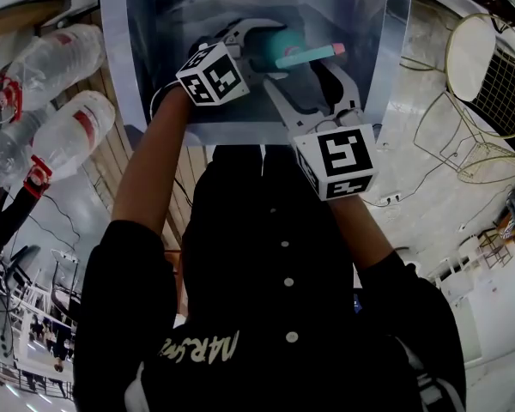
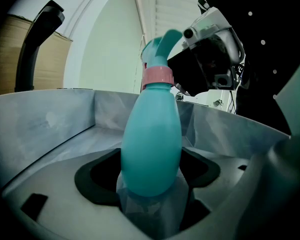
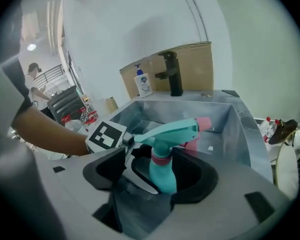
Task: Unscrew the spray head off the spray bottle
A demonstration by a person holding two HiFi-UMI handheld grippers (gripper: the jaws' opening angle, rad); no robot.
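- A stainless-steel sink (image 1: 116, 75) lies straight ahead of the person, its grey walls dull and its basin deep.
- A black faucet (image 3: 174, 74) rises at the sink's far edge. Just left of it stands a white pump bottle (image 3: 142, 83), and both are backed by a sheet of brown cardboard (image 3: 195, 66) against the pale wall.
- The teal spray bottle (image 2: 151, 144) is held above the basin, well off its floor.
- The left gripper (image 1: 259, 48) has its jaws closed on the bottle's rounded body, and the neck points up and away from that claw.
- A pink collar (image 2: 157, 76) rings the neck, with the teal spray head (image 3: 172, 129) on top of it. The head's pink nozzle (image 3: 204, 123) points to the right.
- The right gripper (image 1: 305, 80) comes in from the near right. Its jaws are spread wide on either side of the neck at the collar, and I see a gap at each pad, so they are not gripping it.
- To the left of the sink, two clear plastic water bottles (image 1: 64, 58) with red labels lie on their sides beside wood planking (image 1: 112, 161).
- To the right the floor is pale and marbled (image 1: 412, 144), and a gold wire stand (image 1: 489, 75) sits on it.
- In the far left of the room another person (image 3: 34, 81) stands by a dark rack.
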